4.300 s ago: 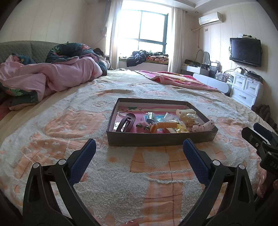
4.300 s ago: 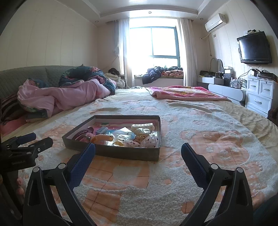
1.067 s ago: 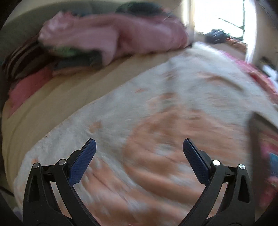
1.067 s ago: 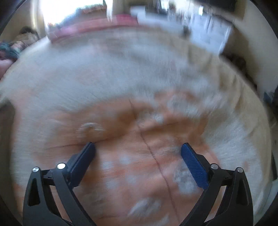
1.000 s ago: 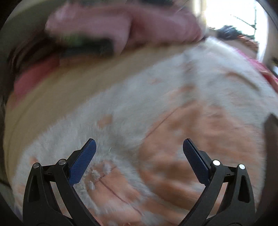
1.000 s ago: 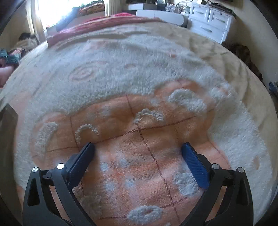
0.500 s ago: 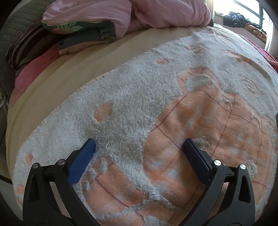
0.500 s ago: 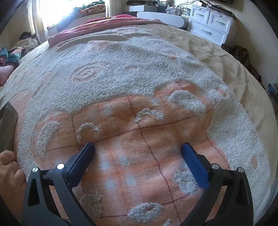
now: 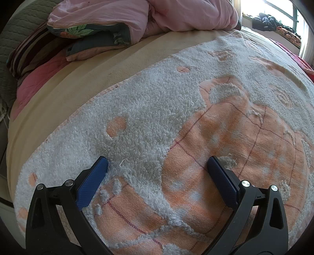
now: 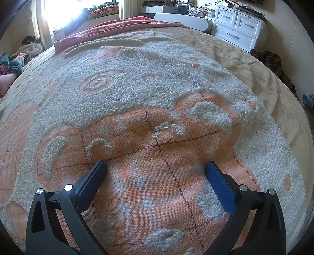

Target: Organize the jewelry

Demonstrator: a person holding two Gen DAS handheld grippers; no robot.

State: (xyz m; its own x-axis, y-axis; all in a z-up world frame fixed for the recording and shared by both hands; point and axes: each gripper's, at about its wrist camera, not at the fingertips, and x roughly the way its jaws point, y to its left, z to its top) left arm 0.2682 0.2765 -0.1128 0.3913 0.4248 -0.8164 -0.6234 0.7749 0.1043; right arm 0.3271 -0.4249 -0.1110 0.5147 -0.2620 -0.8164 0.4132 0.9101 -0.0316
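No jewelry or its box shows in either wrist view. Left gripper (image 9: 157, 162): blue-padded fingers spread wide, nothing between them, low over the fluffy white-and-orange patterned blanket (image 9: 149, 121). Right gripper (image 10: 156, 165): fingers likewise wide apart and empty, over the same blanket's orange checked patch. Beyond the left gripper, a crumpled pink quilt (image 9: 157, 15) at the bed's head. Beyond the right, a white chest of drawers (image 10: 238, 25) by the wall.

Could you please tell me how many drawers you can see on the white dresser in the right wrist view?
3 drawer fronts show on the white dresser: two side by side on top, one wide below. More may be hidden.
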